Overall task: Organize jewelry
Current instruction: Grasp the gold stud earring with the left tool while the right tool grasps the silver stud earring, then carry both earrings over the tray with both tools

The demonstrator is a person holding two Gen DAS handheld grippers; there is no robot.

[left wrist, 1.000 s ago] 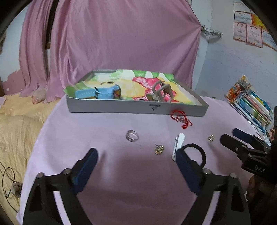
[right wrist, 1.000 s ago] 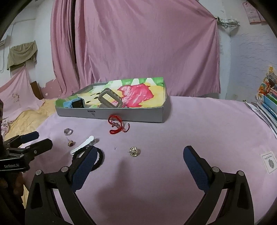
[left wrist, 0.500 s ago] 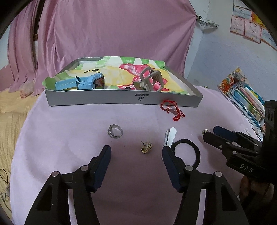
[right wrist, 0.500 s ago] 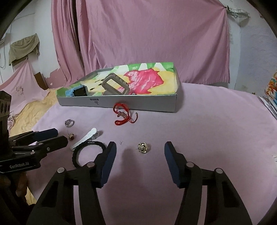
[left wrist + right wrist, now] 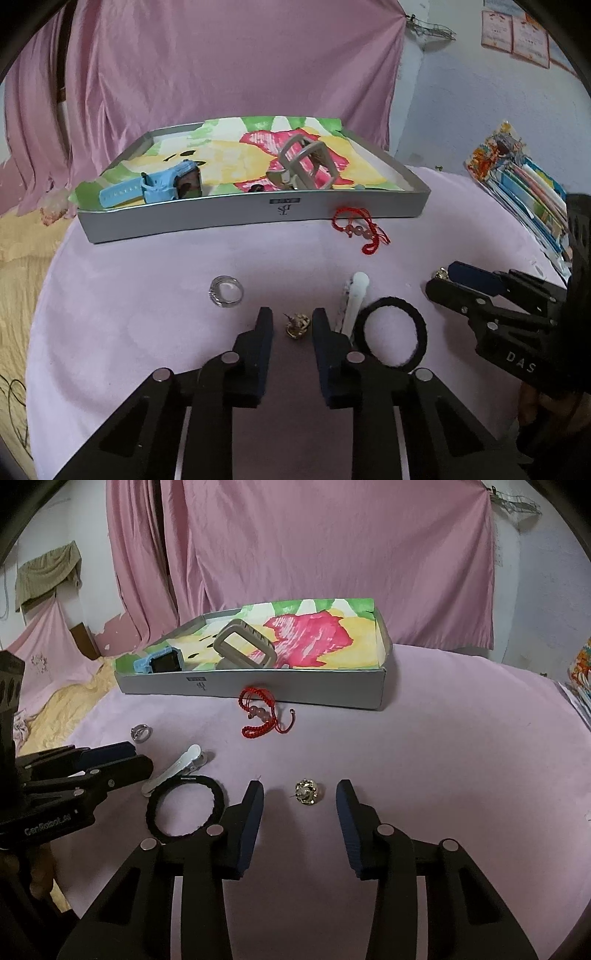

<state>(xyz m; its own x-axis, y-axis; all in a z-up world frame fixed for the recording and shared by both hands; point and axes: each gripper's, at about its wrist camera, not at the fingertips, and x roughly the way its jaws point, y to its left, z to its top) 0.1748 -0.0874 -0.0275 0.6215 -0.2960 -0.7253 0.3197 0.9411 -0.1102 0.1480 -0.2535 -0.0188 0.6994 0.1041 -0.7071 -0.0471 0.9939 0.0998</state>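
Count what lies on your pink surface (image 5: 147,332): two small gold earrings, one silver ring (image 5: 226,291), one white hair clip (image 5: 353,301), one black hair tie (image 5: 393,334) and one red cord bracelet (image 5: 356,230) with beads. The grey tray (image 5: 258,218) at the far side, lined with flowered paper, holds two watches: one blue (image 5: 162,182), one beige (image 5: 304,166). The bracelet lies just in front of the tray's near wall. Your left claw (image 5: 292,326) points down at a slant over the first earring (image 5: 296,325), its jaws closing; the earring sits between the fingertips with a sliver of gap on each side, so no grip shows, and the right fingertip lies just beside the hair clip. In the right wrist view that earring is hidden behind the left claw. Your right claw (image 5: 300,794) also slants down, jaws closing but wider apart, with the second earring (image 5: 307,792) between them and clear of both pads. The hair tie lies just left of its left finger (image 5: 251,812); the clip touches the tie's far edge. The two claws sit side by side, near each other, the ring off to the left of both. A stack of coloured booklets (image 5: 517,184) lies at the right edge.
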